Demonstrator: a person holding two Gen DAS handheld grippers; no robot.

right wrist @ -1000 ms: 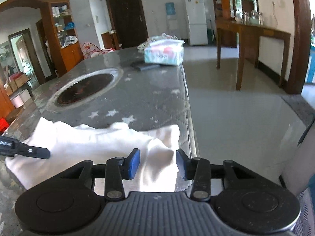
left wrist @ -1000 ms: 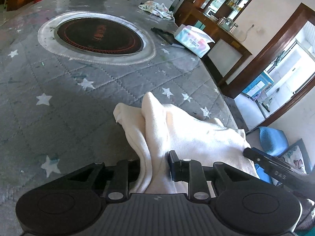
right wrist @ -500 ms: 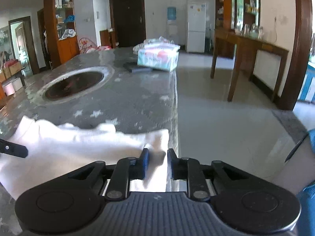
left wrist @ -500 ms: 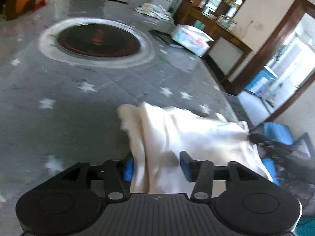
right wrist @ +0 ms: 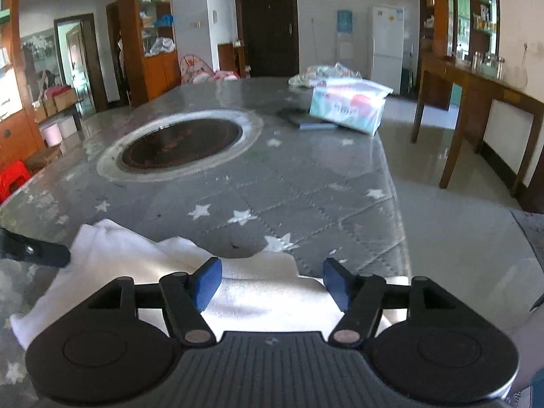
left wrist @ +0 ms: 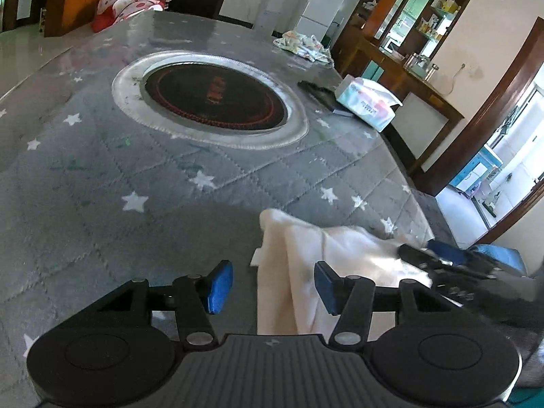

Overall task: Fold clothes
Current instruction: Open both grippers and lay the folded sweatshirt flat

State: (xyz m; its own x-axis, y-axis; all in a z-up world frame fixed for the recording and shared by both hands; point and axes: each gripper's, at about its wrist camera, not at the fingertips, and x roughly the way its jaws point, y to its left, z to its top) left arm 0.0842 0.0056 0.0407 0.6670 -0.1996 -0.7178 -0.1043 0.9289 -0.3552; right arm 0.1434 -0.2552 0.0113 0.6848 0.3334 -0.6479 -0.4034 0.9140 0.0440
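Grey star-quilted table cover (left wrist: 142,176) fills the view, and the cream garment (right wrist: 142,265) lies bunched at its near edge. Both grips just let go: left gripper (left wrist: 268,285) and right gripper (right wrist: 272,282) now stand wide apart, holding nothing, above the cloth, so that fold looks set down.

I see a cream-white cloth garment (left wrist: 326,265) lying on my grey quilted table cover (left wrist: 142,170), which is dotted with white stars. My two black grippers carry blue finger pads (right wrist: 206,282). The round inset burner (left wrist: 216,97) is dark with a silver rim.
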